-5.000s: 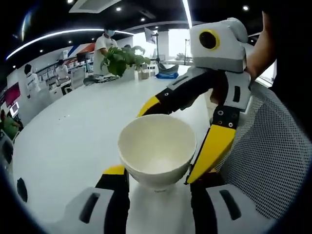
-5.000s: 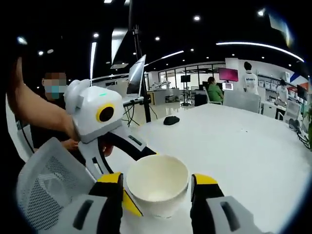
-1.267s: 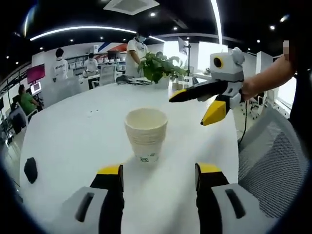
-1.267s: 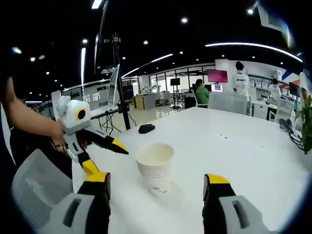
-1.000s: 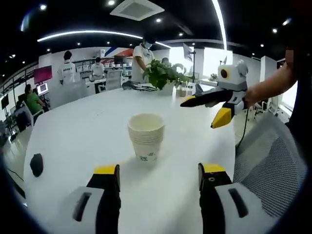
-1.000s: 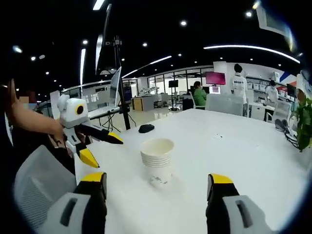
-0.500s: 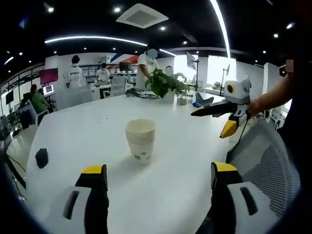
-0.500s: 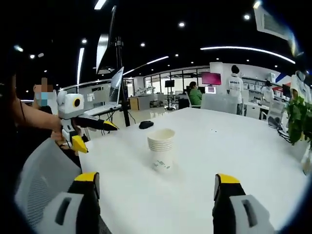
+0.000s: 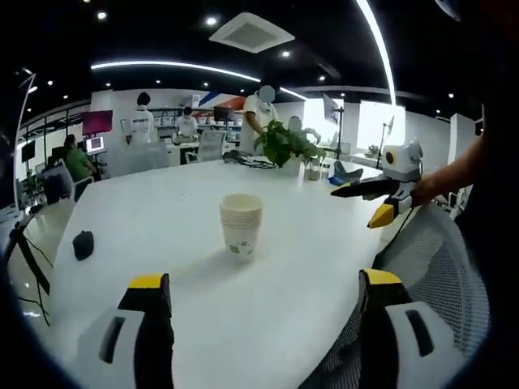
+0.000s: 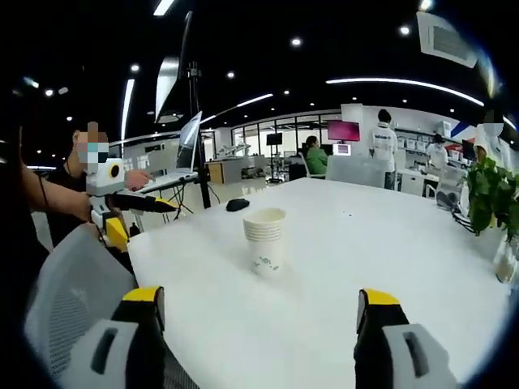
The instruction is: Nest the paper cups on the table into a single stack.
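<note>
we see the cream-white nested paper cup stack upright on the round white table, well ahead of our left gripper and right gripper, both spread wide, empty.

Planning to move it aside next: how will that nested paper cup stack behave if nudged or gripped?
The paper cup stack looks thin-walled, so it is probably light and would slide on the smooth white table at a low nudge. It stands tall on a narrow base, so a push near the rim may tip it. A hard squeeze would likely crush it.
</note>
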